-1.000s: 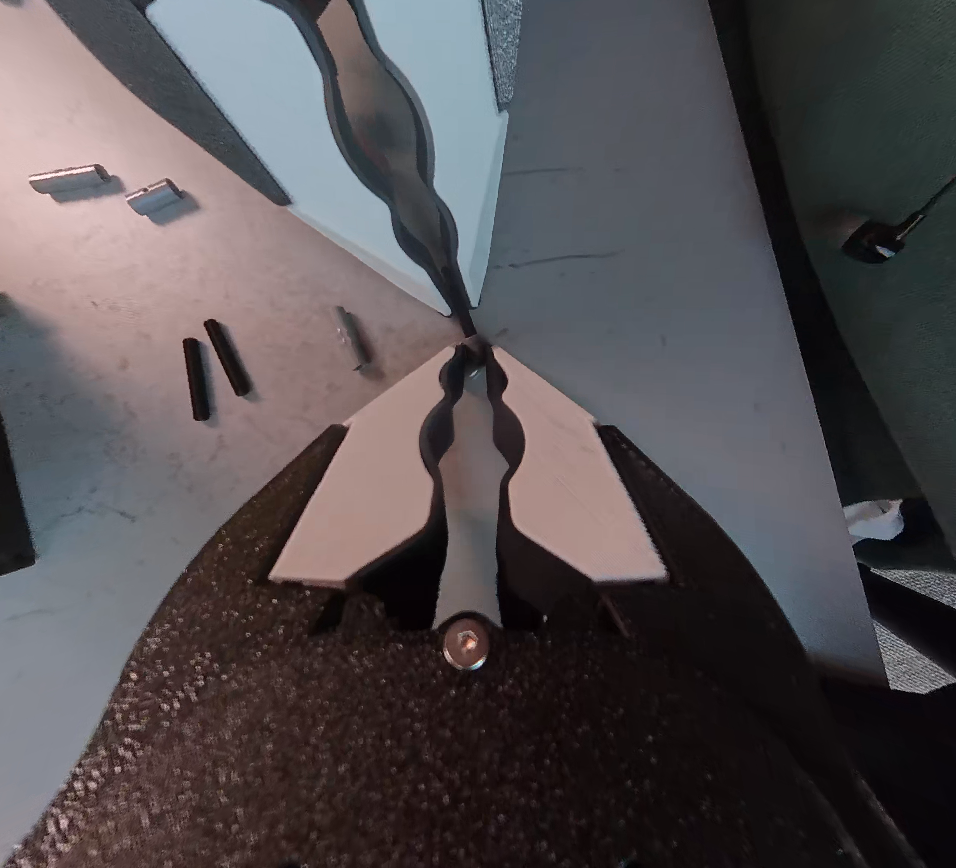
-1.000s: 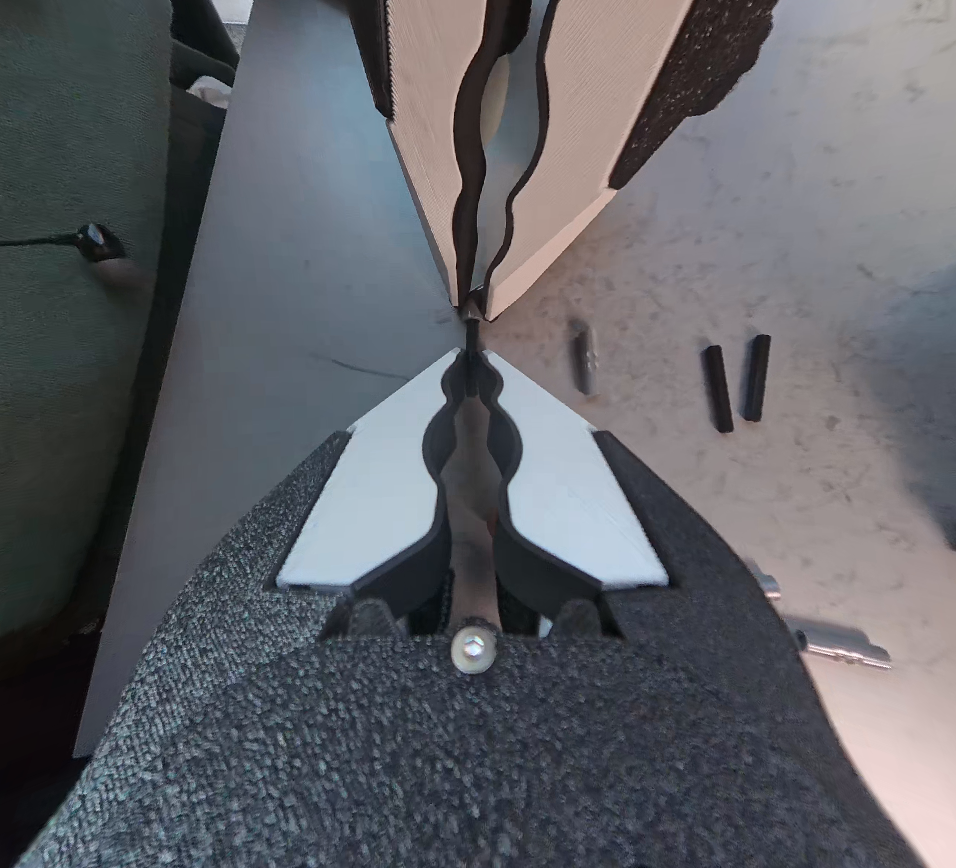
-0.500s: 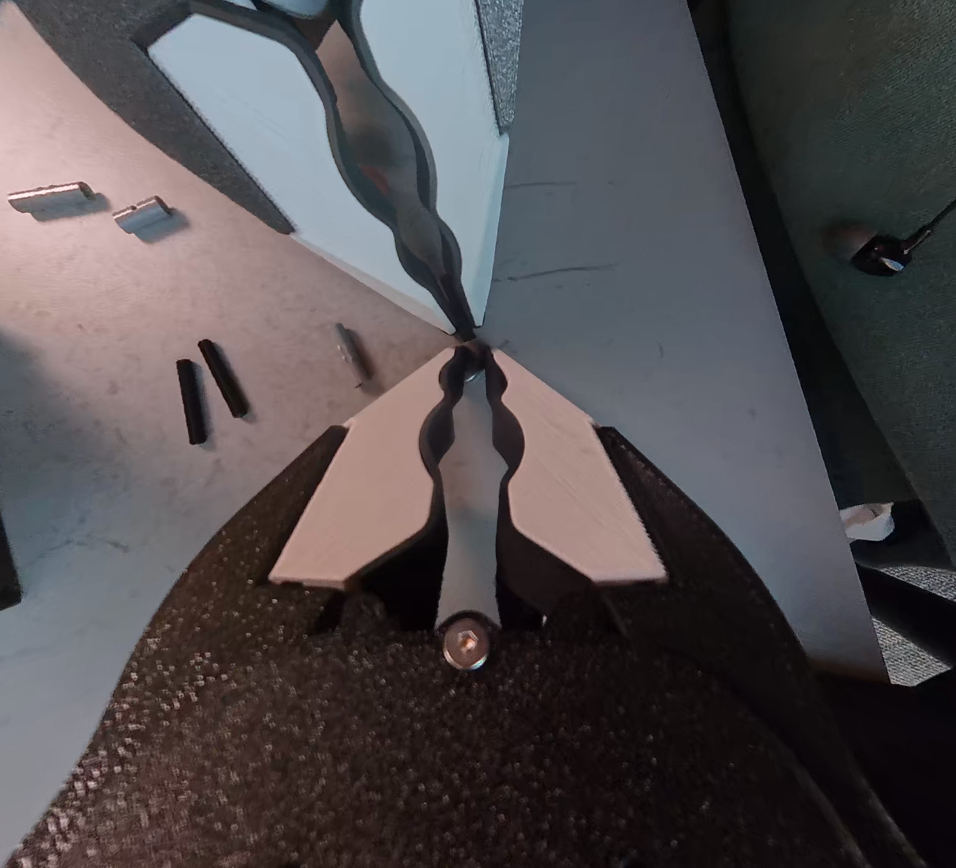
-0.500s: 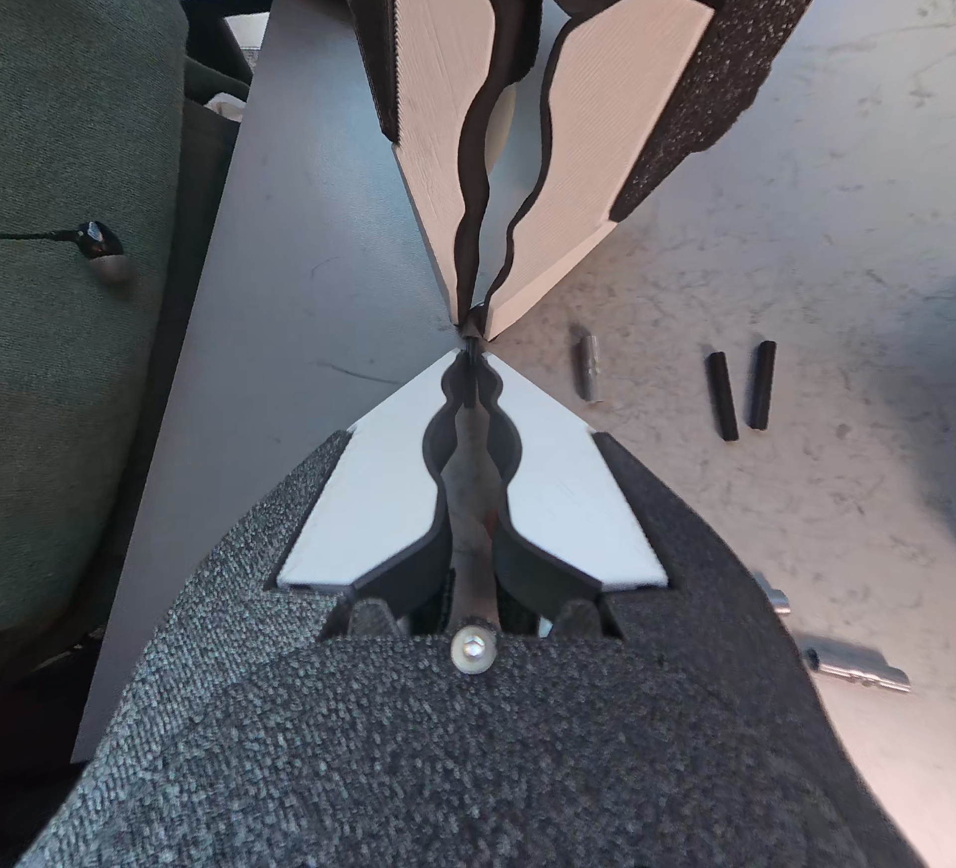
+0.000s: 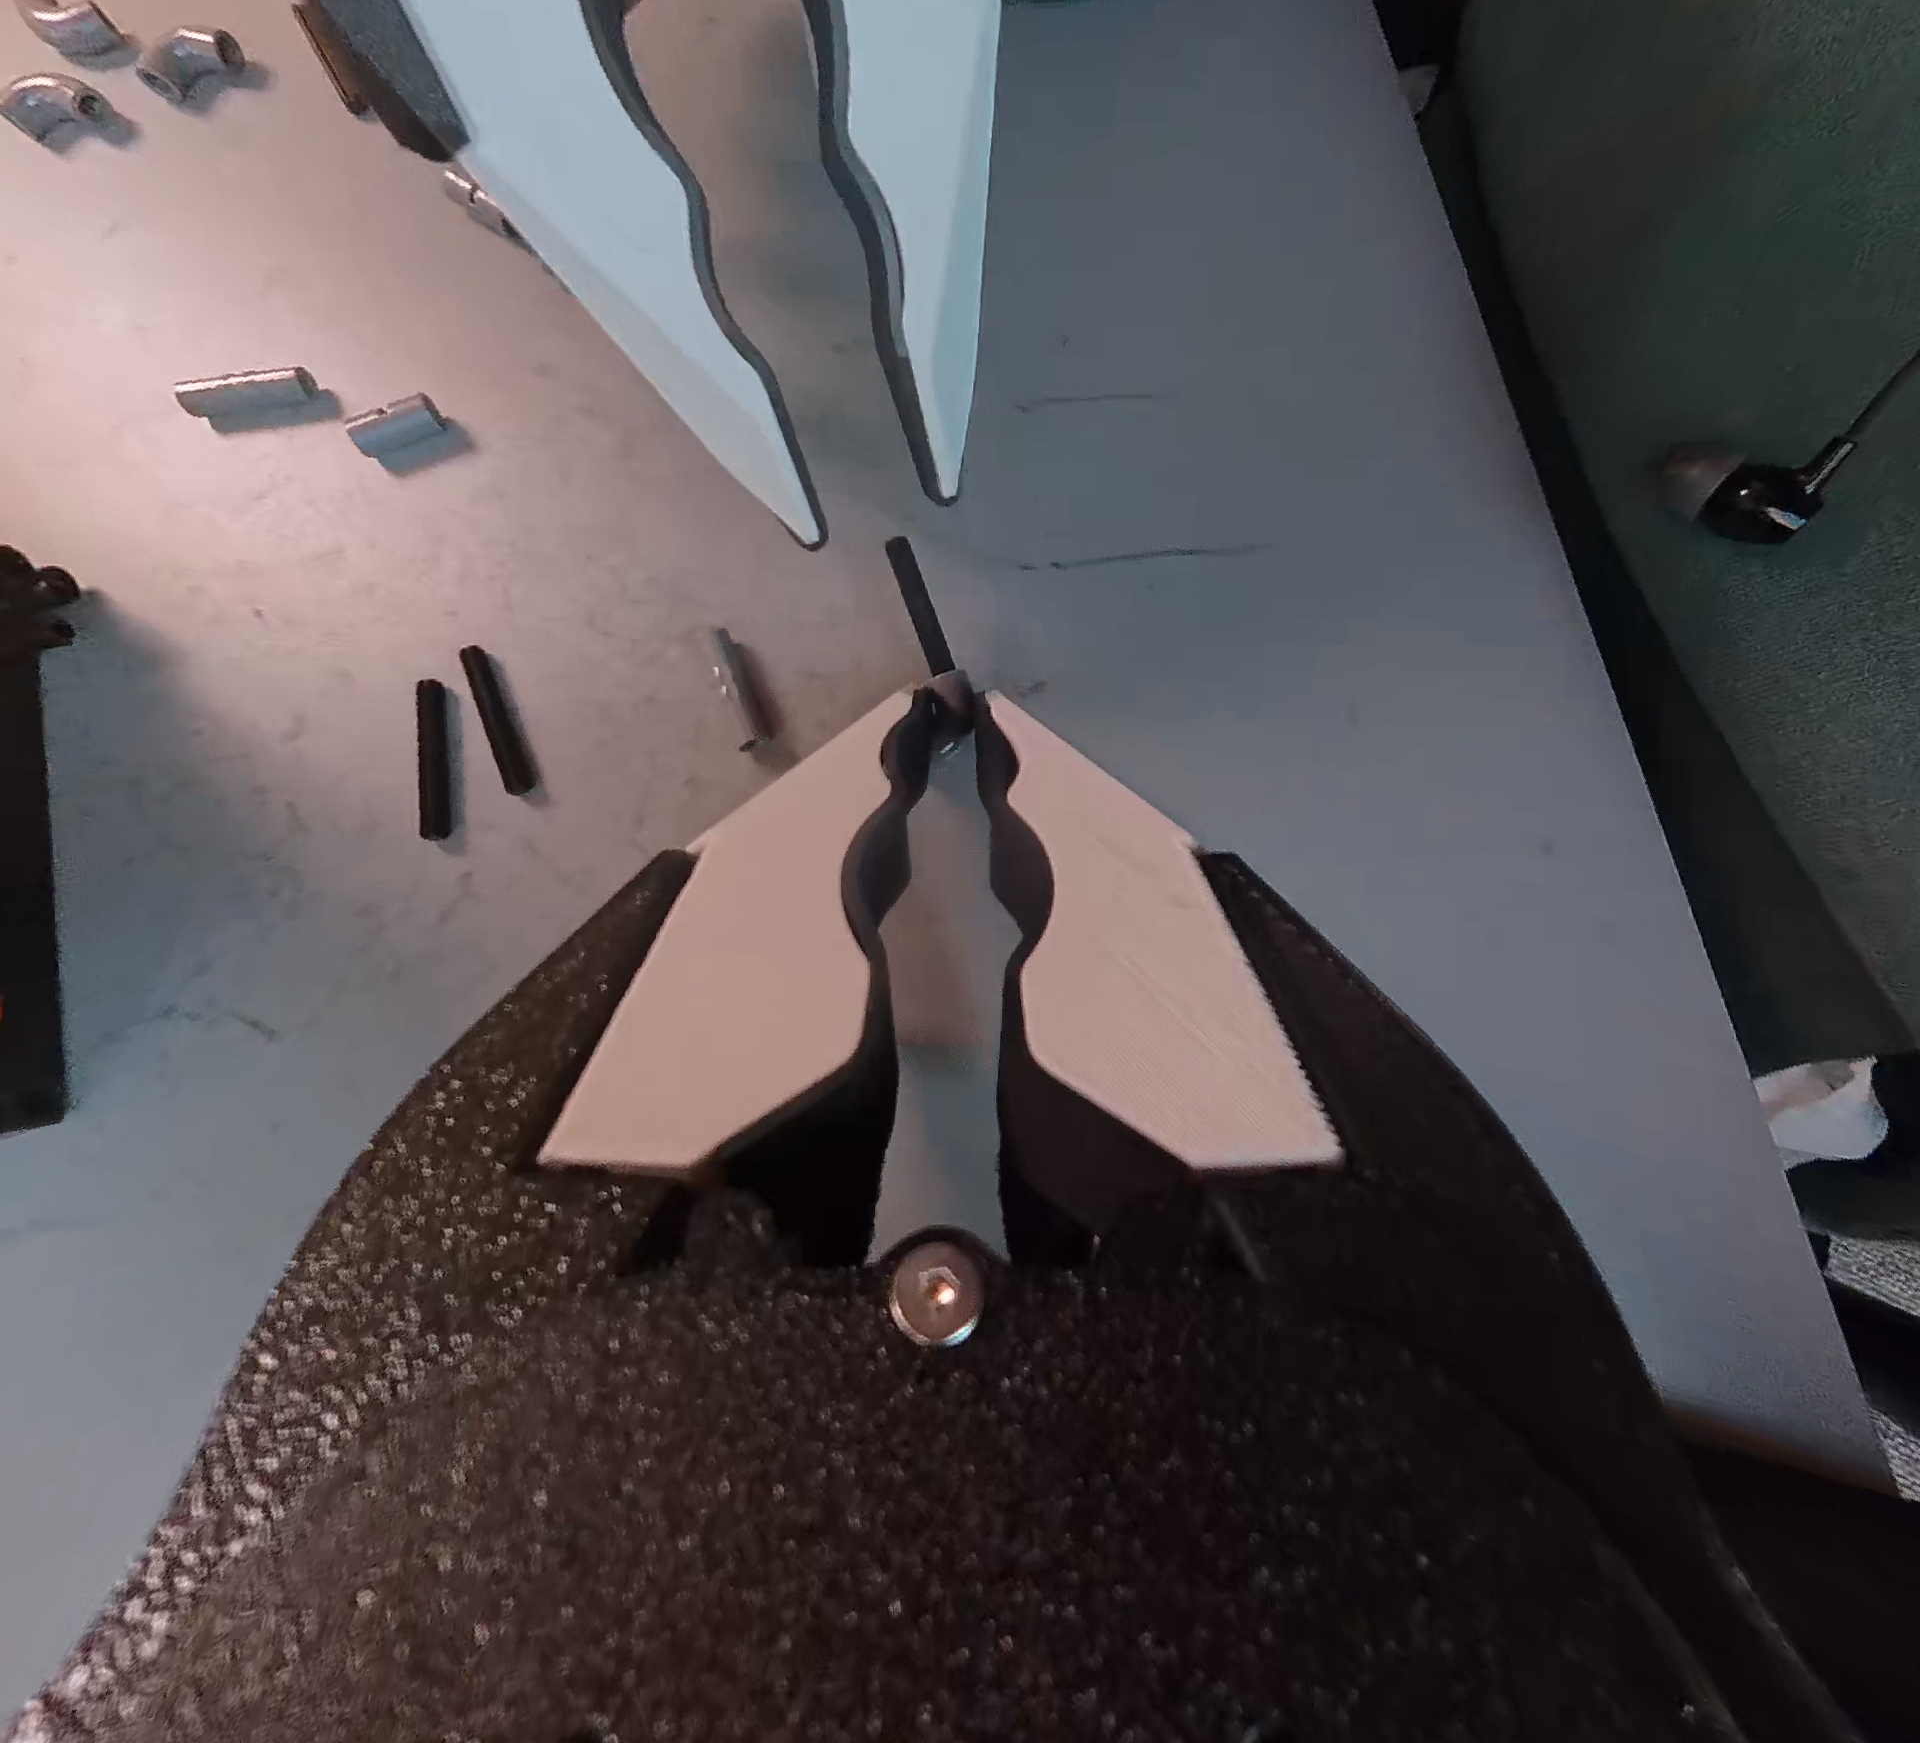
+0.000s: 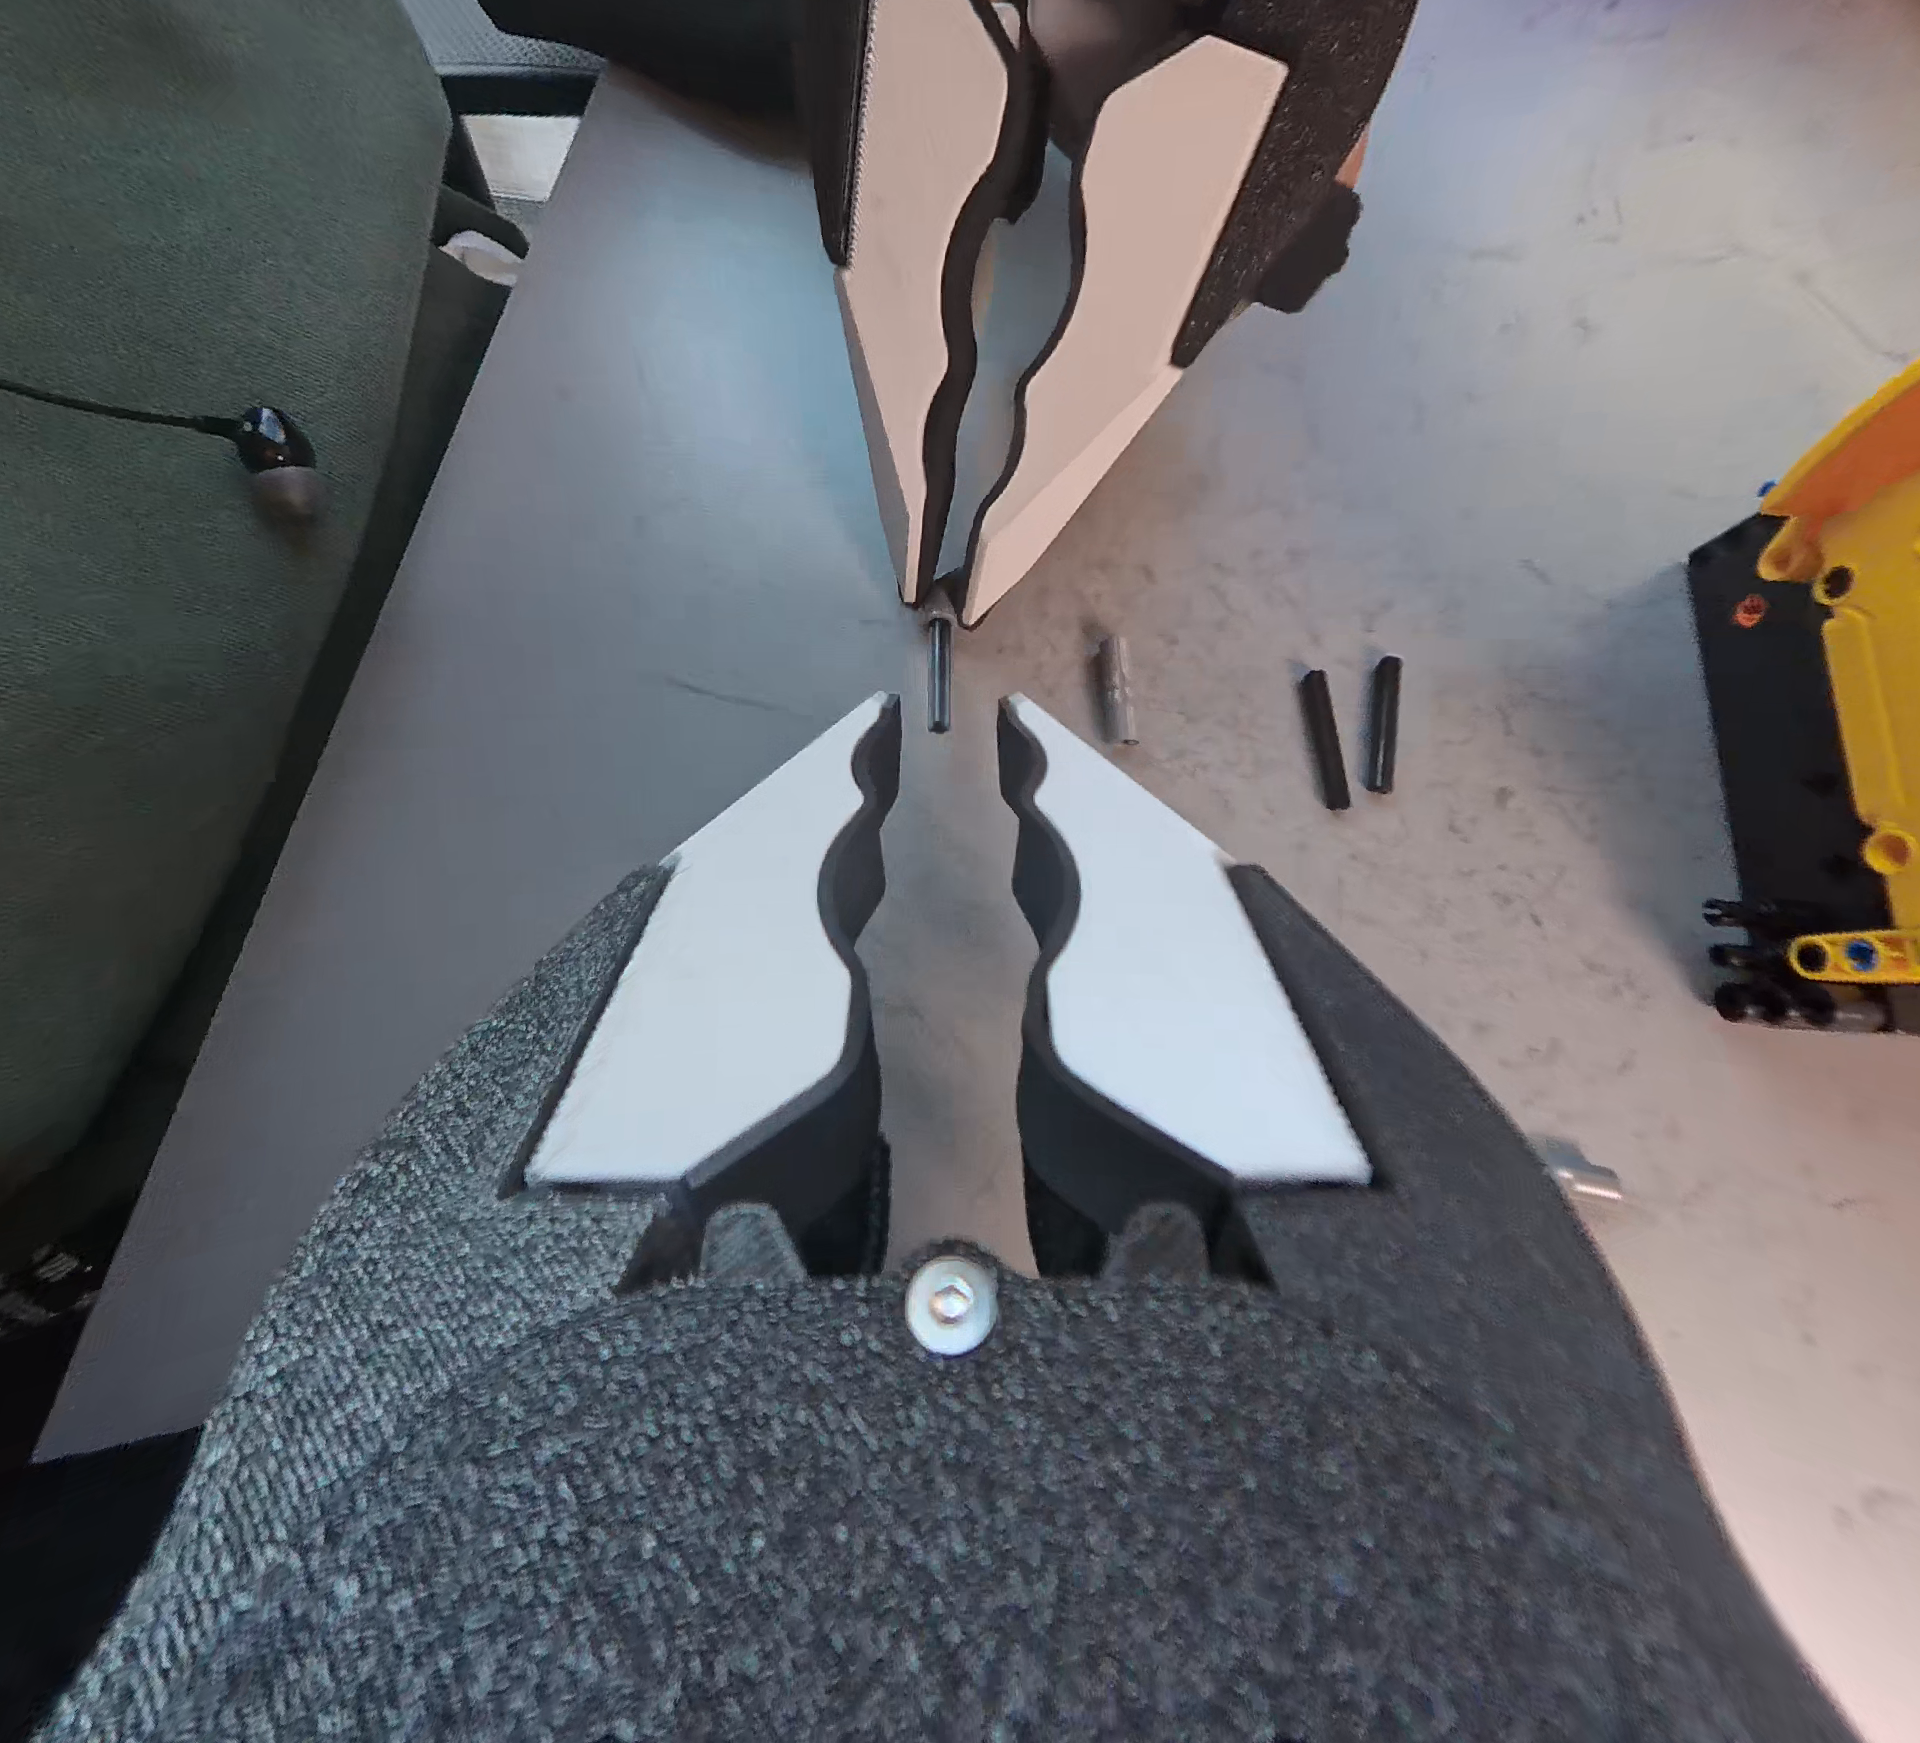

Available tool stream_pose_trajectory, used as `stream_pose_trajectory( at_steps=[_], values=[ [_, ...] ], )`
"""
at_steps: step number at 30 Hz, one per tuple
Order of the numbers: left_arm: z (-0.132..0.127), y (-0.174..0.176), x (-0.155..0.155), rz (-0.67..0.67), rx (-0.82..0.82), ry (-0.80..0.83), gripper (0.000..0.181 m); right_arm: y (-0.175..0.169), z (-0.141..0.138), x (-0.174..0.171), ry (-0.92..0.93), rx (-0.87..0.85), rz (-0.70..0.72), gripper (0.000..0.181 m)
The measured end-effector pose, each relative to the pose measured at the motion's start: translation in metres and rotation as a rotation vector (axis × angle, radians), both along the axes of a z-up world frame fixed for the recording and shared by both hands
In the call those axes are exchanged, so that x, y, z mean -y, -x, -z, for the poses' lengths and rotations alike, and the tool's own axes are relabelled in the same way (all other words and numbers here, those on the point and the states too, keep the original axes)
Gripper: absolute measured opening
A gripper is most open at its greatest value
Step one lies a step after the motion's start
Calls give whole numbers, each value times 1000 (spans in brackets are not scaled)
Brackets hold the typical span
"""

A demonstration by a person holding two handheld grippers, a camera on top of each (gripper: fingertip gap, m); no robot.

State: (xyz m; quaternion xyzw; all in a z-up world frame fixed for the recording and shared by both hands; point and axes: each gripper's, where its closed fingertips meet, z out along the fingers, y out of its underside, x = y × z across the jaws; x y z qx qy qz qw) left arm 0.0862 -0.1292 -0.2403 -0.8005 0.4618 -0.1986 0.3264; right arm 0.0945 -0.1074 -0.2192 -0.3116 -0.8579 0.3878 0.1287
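Note:
My left gripper (image 5: 951, 701) is shut on a small grey connector (image 5: 953, 687). A short black axle (image 5: 920, 607) sticks out of the connector, pointing away from the gripper, a little above the grey table (image 5: 1195, 654). My right gripper (image 6: 945, 706) is open and empty. Its fingertips (image 6: 883, 714) flank the free end of the black axle (image 6: 940, 680) without touching it. In the left wrist view the right gripper (image 5: 878, 519) stands opposite, with its jaws apart. In the right wrist view the left gripper (image 6: 940, 602) comes in from the top, pinching the connector (image 6: 940, 600).
Two loose black axles (image 6: 1351, 737) and a grey pin (image 6: 1114, 691) lie on the table to the side. Grey connectors (image 5: 249, 389) and elbow pieces (image 5: 62, 26) lie farther off. A yellow-and-black brick model (image 6: 1829, 758) stands at the right. A green seat with an earbud (image 6: 275, 446) lies past the table edge.
The right gripper was shut, tip to tip with the left, on the black axle. It has opened and drawn back. The left gripper now holds the connector and axle alone.

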Motion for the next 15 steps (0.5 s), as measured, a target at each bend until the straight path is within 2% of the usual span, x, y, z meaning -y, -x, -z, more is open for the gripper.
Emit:
stream_pose_trajectory(
  at_steps=[3, 8, 15],
  values=[
    [-5, 1, -3, -9, 23, -23, 7, -1, 8, -2, -25, 10, -7, 17],
    [-12, 1, -6, -22, 56, -46, 6, 5, 6, 3, -3, -31, -10, 4],
    [-12, 6, -8, -49, 71, -31, 6, 12, 1, 2, 10, -88, 5, 5]
  ],
)
